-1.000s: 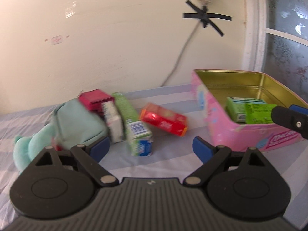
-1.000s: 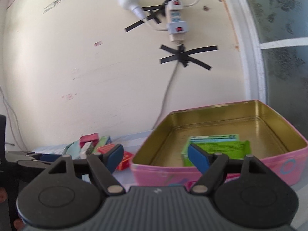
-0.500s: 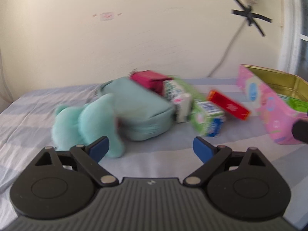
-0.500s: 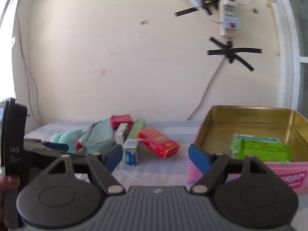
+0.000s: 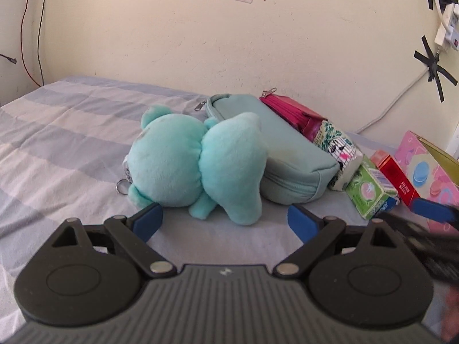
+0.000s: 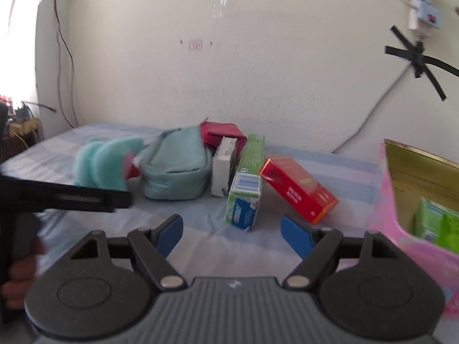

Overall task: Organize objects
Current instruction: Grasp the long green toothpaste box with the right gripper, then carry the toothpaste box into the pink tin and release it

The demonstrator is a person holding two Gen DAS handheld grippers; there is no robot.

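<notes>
A teal plush toy (image 5: pixel 198 163) lies on the striped bed just ahead of my open, empty left gripper (image 5: pixel 225 222). Behind it lie a teal pouch (image 5: pixel 284 154), a pink purse (image 5: pixel 292 114), a patterned white box (image 5: pixel 340 152), a green carton (image 5: pixel 370 189) and a red box (image 5: pixel 397 179). My right gripper (image 6: pixel 231 233) is open and empty, just in front of the green carton (image 6: pixel 246 197) and red box (image 6: pixel 298 189). The pink tin (image 6: pixel 384 215) stands at the right and holds green boxes (image 6: pixel 436 223).
The bed meets a cream wall at the back. A cable and taped power strip (image 6: pixel 421 8) hang on the wall at the right. The left gripper (image 6: pixel 66 195) and hand cross the left of the right wrist view. Bare sheet (image 5: pixel 57 143) lies left of the plush.
Both grippers swung left, away from the tin. The left one now faces the plush toy up close; the right one now faces the row of boxes. Both stayed open.
</notes>
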